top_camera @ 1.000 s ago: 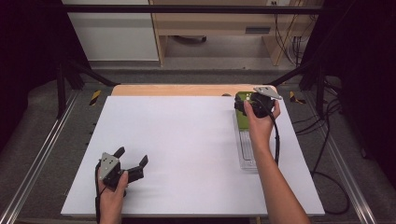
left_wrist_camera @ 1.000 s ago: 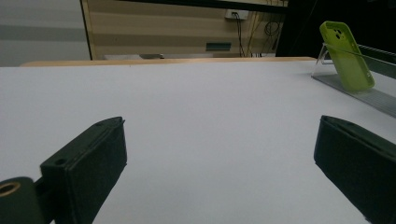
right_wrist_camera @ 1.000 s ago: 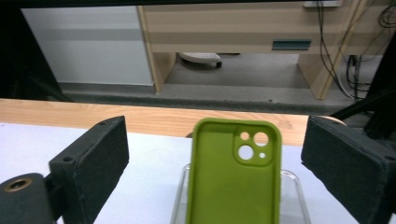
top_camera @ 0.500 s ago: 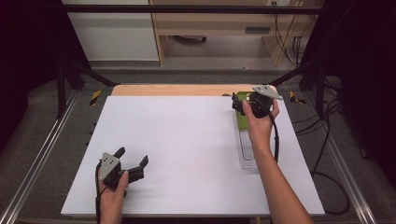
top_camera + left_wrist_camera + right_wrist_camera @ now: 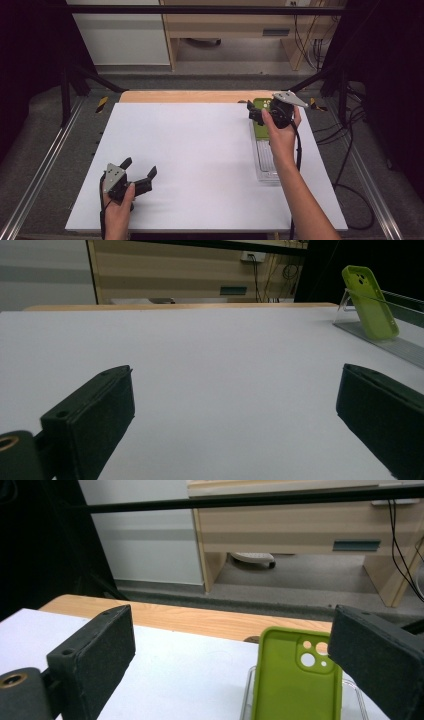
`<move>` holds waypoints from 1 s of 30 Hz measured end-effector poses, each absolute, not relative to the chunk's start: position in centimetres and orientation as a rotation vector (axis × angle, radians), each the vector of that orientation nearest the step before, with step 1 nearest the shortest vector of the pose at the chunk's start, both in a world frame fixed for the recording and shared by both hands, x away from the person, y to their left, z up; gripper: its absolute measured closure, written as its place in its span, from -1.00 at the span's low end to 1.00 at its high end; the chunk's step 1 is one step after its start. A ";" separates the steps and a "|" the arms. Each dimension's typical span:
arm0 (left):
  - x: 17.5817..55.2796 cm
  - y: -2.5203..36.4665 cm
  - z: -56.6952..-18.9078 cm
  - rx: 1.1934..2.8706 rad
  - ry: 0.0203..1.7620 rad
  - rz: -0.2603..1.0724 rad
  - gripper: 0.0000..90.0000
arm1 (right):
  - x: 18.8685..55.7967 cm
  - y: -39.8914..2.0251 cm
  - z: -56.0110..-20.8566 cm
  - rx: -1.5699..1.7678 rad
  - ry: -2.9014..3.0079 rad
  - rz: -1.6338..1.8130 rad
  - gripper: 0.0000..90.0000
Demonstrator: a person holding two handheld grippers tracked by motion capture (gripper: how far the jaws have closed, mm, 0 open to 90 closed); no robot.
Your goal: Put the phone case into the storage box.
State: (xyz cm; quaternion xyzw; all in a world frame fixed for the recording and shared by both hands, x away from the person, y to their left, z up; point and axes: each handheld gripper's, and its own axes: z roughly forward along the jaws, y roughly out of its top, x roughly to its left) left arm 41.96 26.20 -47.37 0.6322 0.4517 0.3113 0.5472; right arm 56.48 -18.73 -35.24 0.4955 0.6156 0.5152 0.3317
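A: What do the arms look like?

B: The right forearm stretches far up the table, wrist bent, with the right gripper held above the far right corner. The left hand sits at the near edge, its left gripper low over the white surface.

A: And the fingers?

B: The right jaws have just been opening; they stand wide with nothing pressed between them. The green case sits just beyond and below them, nearer the right finger, leaning upright on a clear stand. The left jaws are also spread, holding nothing; the case is well apart, far ahead past its right finger.
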 end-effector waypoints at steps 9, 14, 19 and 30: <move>41.9 27.3 -46.9 1.495 1.058 0.733 -0.96 | 55.3 -18.4 -34.4 1.253 1.613 1.399 -0.89; 42.0 28.3 -46.9 1.492 1.067 0.739 -0.96 | 54.9 -18.5 -34.1 1.245 1.613 1.422 -0.89; 41.9 29.2 -46.6 1.476 1.076 0.748 -0.97 | 54.7 -18.5 -34.2 1.236 1.608 1.420 -0.89; 41.2 29.9 -46.4 1.536 1.053 0.810 -0.98 | 54.0 -18.9 -33.8 1.214 1.594 1.403 -0.88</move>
